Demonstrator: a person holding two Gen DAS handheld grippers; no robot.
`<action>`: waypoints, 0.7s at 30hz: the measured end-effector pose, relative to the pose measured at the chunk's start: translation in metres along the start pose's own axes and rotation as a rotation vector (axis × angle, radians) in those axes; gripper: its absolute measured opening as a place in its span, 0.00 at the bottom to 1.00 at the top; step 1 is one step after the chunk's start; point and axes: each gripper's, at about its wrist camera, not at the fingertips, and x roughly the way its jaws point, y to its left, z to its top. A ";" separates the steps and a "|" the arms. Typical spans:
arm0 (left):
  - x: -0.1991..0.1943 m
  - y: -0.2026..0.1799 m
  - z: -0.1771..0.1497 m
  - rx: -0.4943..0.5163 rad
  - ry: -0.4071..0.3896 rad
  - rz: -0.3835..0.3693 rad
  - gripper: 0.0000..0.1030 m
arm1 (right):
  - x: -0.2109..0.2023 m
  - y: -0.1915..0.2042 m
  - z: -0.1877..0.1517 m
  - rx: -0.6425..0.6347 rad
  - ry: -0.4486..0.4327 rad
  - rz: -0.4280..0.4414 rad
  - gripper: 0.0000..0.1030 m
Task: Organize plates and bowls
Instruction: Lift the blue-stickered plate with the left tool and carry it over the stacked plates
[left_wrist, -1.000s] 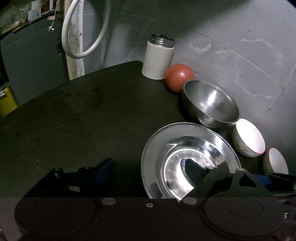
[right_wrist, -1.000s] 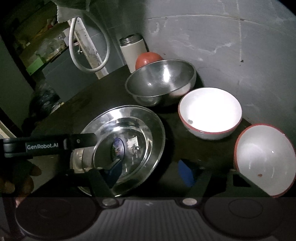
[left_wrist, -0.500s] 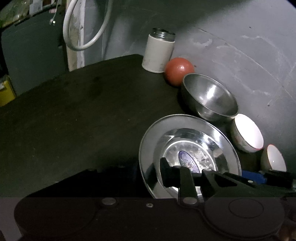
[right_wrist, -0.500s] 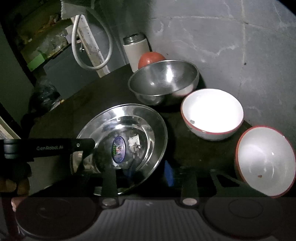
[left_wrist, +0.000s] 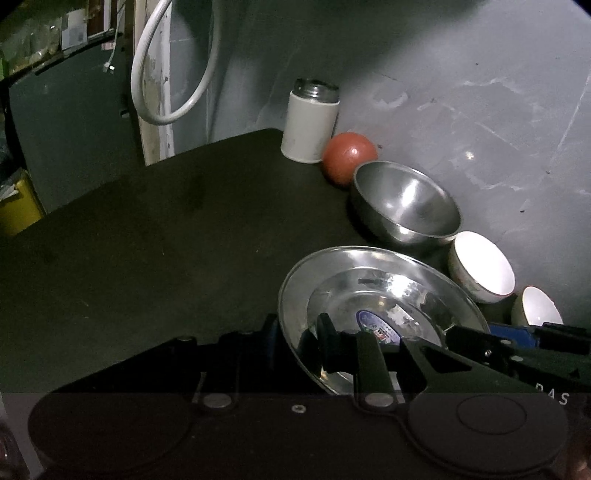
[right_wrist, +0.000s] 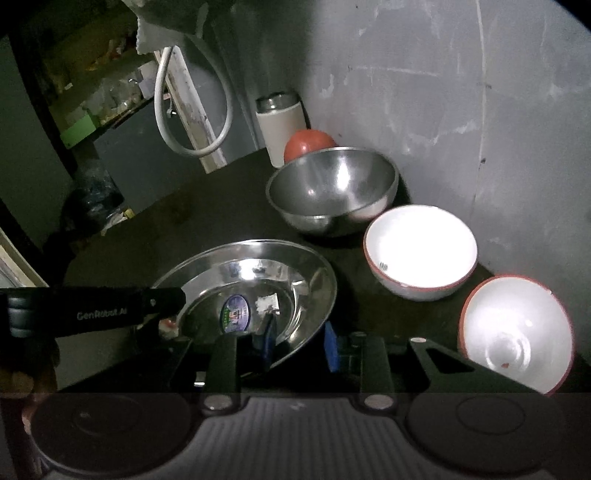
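A steel plate (left_wrist: 380, 288) (right_wrist: 255, 269) with a blue sticker lies on the dark table, a smaller plate nested in it. My left gripper (left_wrist: 299, 332) is shut on its left rim. My right gripper (right_wrist: 301, 341) is shut on its right rim. The plate is tilted. Behind it stand a steel bowl (left_wrist: 406, 203) (right_wrist: 332, 188) and two white red-rimmed bowls (right_wrist: 421, 251) (right_wrist: 513, 332) along the wall; they also show in the left wrist view (left_wrist: 480, 266) (left_wrist: 539, 306).
A white canister (left_wrist: 310, 122) and a red ball (left_wrist: 349, 157) stand in the back corner against the grey wall. A white hose (left_wrist: 162, 74) hangs behind the table. The dark tabletop (left_wrist: 147, 240) stretches to the left.
Both grippers have closed from open onto the plate's opposite rims. The plate has tipped up slightly.
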 end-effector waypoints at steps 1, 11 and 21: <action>-0.002 -0.001 -0.001 0.001 -0.003 0.000 0.22 | -0.002 0.000 0.000 -0.003 -0.003 0.001 0.30; -0.047 -0.012 -0.012 0.007 -0.074 0.020 0.23 | -0.030 0.002 -0.002 -0.040 -0.037 0.030 0.30; -0.094 -0.012 -0.040 -0.040 -0.107 0.074 0.23 | -0.062 0.017 -0.011 -0.117 -0.040 0.116 0.30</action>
